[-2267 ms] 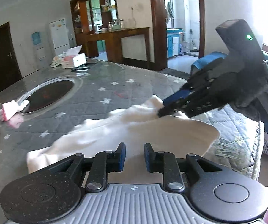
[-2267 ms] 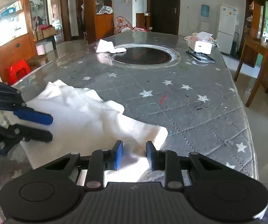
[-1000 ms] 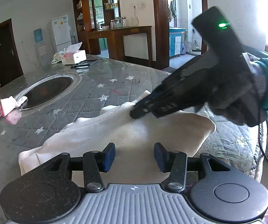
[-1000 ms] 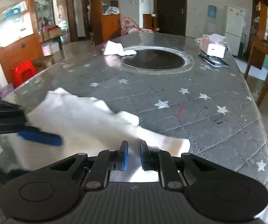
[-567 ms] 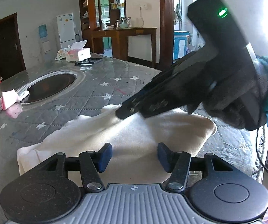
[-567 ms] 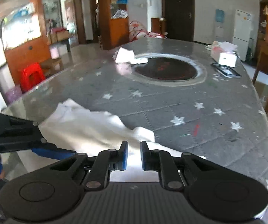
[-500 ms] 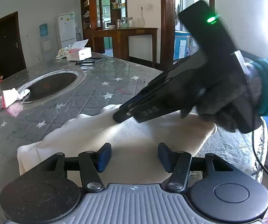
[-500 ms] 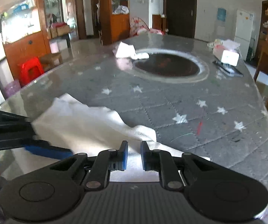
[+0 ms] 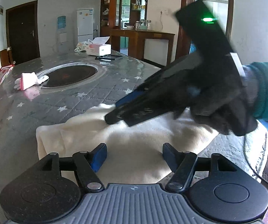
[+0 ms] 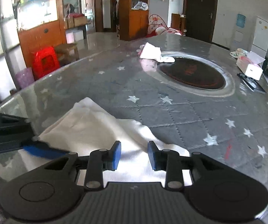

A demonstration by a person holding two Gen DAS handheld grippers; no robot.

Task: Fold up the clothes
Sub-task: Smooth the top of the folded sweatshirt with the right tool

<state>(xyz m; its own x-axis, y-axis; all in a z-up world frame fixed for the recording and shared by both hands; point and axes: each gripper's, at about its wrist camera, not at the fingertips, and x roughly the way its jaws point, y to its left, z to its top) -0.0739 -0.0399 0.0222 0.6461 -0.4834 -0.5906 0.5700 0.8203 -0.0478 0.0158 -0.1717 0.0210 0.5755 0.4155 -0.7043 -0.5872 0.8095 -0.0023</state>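
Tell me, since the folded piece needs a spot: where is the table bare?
Bare quilted cover lies between the white garment and the round inset. The far rim is crowded: tissue box, small white cloth.

Both wrist cameras sit low over the table, facing crosswise, sharing the cream cloth

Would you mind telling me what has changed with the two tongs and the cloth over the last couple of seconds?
The right tongs, shut on the white cloth a second ago, carried its edge across toward the left side and have now opened, releasing it. The left tongs spread wider and hold nothing. The tissue box and the small pink-and-white cloth on the table stayed put.
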